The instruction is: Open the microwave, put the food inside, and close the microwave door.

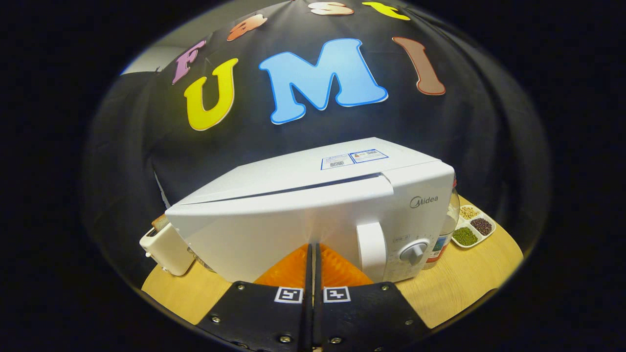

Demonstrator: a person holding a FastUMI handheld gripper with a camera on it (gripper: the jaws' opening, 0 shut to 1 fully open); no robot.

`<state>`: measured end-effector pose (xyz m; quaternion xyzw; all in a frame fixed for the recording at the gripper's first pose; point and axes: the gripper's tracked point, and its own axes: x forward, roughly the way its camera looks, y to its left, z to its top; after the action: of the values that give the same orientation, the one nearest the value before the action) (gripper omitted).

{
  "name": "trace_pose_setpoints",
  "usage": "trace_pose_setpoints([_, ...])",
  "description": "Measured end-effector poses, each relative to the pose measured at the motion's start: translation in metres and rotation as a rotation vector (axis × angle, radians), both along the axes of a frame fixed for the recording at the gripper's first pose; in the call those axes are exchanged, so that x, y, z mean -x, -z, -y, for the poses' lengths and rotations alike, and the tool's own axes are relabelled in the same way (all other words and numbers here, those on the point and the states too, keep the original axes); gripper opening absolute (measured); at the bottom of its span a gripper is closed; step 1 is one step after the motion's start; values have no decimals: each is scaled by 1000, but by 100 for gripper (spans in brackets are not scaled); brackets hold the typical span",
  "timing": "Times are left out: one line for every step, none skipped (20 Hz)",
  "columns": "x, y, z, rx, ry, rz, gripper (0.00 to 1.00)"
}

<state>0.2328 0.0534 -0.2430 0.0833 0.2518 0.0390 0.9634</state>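
White microwave (313,215) on wooden desk (455,288), boxy body, door nearly closed with a thin dark gap along the top seam. White vertical door handle (371,252) near the right side of the door, round grey knob (413,253) on the control panel just right of it. Label stickers on the top panel.

Fingers (313,252) pressed together, nothing pinched between them, tips right up against the lower door face, about mid-door; actual contact with the door can't be confirmed. Handle sits just right of the tips.

Microwave fills the space straight ahead of the fingers, close up. Food not identifiable.

Around: white toaster (166,249) with a bread slice (160,222) sticking out, left of the microwave, touching or nearly so. Clear bottle (442,234) with label right behind the microwave's right edge, partly hidden. White divided dish (473,226) further right holding beige, dark and green grains in separate compartments. Black cloth wall behind everything.
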Motion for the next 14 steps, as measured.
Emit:
trace_pose_setpoints([-2, 0, 2, 32, -3, 18, 1])
trace_pose_setpoints([-10, 0, 3, 40, -4, 38, 1])
trace_pose_setpoints([-12, 4, 1, 16, -10, 13, 1])
trace_pose_setpoints([-8, 1, 0, 6, -5, 18, 3])
trace_pose_setpoints([-9, 2, 0, 26, -10, 19, 5])
trace_pose_setpoints([-6, 1, 0, 41, -9, 18, 5])
trace_pose_setpoints([-3, -3, -1, 52, -11, 23, 5])
trace_pose_setpoints([1, -12, -1, 64, -8, 38, 5])
trace_pose_setpoints([6, -22, -1, 78, -7, 54, 5])
trace_pose_setpoints([14, -31, -2, 93, -8, 69, 5])
trace_pose_setpoints([23, -40, -2, 105, -11, 82, 5])
trace_pose_setpoints([33, -50, -4, 114, -12, 96, 5])
trace_pose_setpoints([44, -61, -5, 119, -11, 113, 5])
trace_pose_setpoints([56, -73, -7, 121, -12, 129, 5])
